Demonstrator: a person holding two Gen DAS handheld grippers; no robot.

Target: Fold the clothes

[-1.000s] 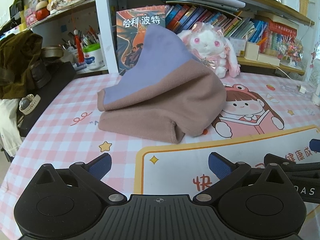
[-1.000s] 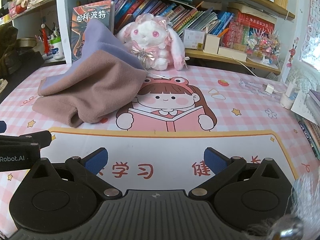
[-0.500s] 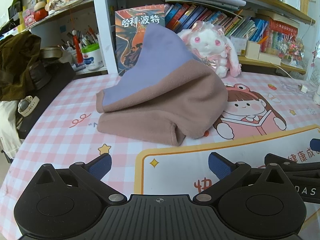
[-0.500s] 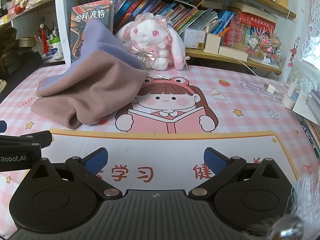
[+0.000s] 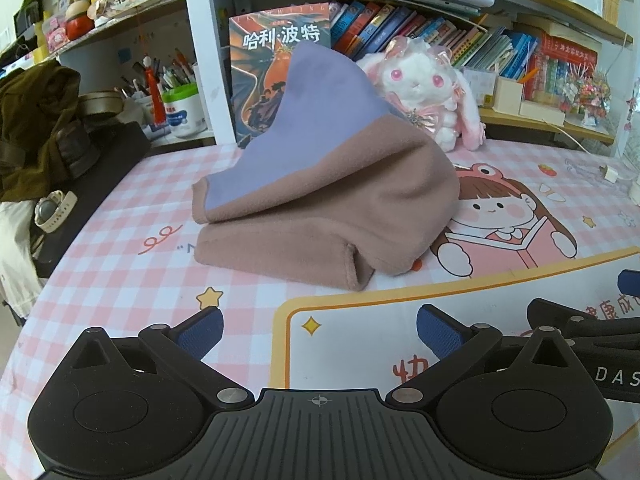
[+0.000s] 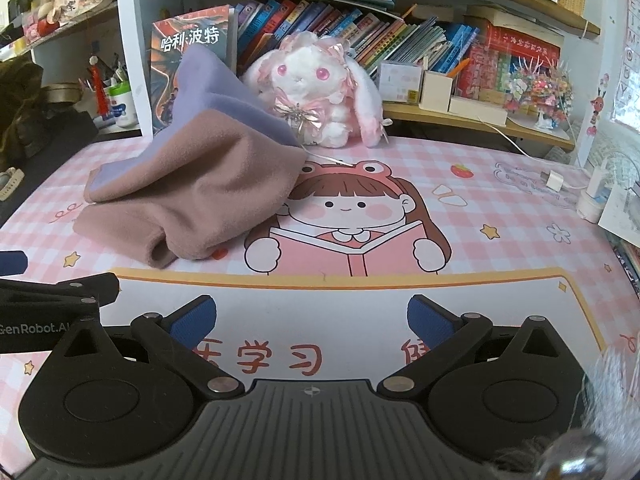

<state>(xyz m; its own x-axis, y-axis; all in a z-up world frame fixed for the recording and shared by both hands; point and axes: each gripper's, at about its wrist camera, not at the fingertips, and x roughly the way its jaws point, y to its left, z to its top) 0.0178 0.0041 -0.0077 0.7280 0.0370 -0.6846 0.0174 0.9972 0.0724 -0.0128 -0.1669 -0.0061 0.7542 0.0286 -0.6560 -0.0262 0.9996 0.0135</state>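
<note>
Brown-and-lavender fleece garment [image 5: 320, 184], loosely heaped, peaked against the upright book

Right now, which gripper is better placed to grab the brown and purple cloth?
Left. The cloth lies straight ahead of the open left gripper; from the right gripper it lies off to the left.

Bare desk mat [image 5: 360, 344] lies open up to the heaped garment [image 5: 332, 200]; plush rabbit [image 6: 316, 92] and upright book [image 5: 276, 76] stand touching behind it.
</note>
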